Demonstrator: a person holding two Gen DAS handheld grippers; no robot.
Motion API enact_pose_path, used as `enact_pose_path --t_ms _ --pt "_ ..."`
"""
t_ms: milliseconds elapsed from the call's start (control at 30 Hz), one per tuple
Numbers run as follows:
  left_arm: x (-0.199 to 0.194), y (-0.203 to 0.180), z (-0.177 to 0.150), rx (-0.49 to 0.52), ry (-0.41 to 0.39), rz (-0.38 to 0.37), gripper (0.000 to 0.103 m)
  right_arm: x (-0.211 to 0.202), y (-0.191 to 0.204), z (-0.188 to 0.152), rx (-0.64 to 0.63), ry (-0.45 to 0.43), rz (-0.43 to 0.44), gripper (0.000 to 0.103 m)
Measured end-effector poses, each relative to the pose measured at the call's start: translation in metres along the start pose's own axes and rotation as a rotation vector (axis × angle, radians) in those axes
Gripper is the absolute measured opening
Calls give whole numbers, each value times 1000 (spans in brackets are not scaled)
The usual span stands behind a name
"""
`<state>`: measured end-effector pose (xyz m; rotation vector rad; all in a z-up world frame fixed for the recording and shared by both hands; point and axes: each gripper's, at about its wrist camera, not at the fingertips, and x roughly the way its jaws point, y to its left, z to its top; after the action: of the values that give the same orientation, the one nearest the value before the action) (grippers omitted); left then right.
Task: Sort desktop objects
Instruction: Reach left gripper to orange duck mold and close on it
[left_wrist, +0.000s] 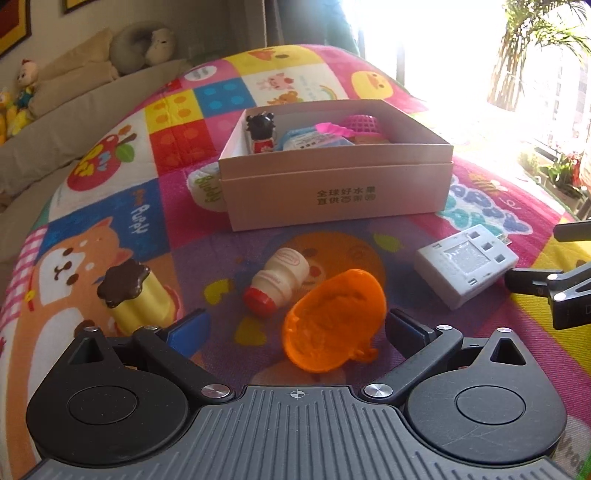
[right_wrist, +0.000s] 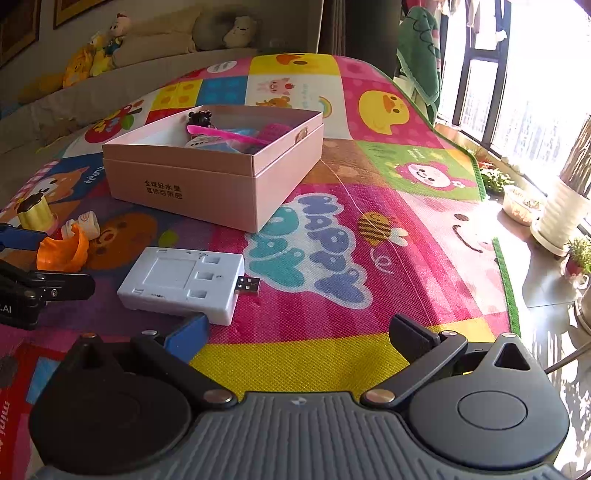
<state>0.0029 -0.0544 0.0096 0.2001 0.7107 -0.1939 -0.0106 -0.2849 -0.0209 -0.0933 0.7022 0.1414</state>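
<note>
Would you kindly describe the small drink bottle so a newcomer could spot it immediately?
Find the pink cardboard box on the colourful play mat. Just in front of it, on the mat, lies the small bottle, tipped on its side. Unlike the orange shell beside it, it is cream with a red cap.

Orange bowl (left_wrist: 334, 325) tilted between tongs

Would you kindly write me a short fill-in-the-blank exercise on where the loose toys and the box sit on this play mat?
1. The orange shell-shaped toy lies between the fingers of the ____ gripper.
2. The little bottle lying on its side has a ____ cap.
3. The black-haired figurine stands inside the pink ____.
4. The white device has a ____ plug sticking out of one end.

Missing words: left; red; box; USB
</note>
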Motion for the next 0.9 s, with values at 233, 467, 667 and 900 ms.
enact_pose_path --t_ms 233,467,667,900 --pt "-9 28 -9 -14 4 50 103 0 0 0 0 0 0 103" --pt "-17 28 -6 -76 -5 -119 103 0 0 0 0 0 0 103" --pt "-9 4 1 -63 -15 -112 103 0 -1 0 0 0 1 103" --pt "-5 6 2 -86 -14 -69 67 0 -1 0 0 1 1 103"
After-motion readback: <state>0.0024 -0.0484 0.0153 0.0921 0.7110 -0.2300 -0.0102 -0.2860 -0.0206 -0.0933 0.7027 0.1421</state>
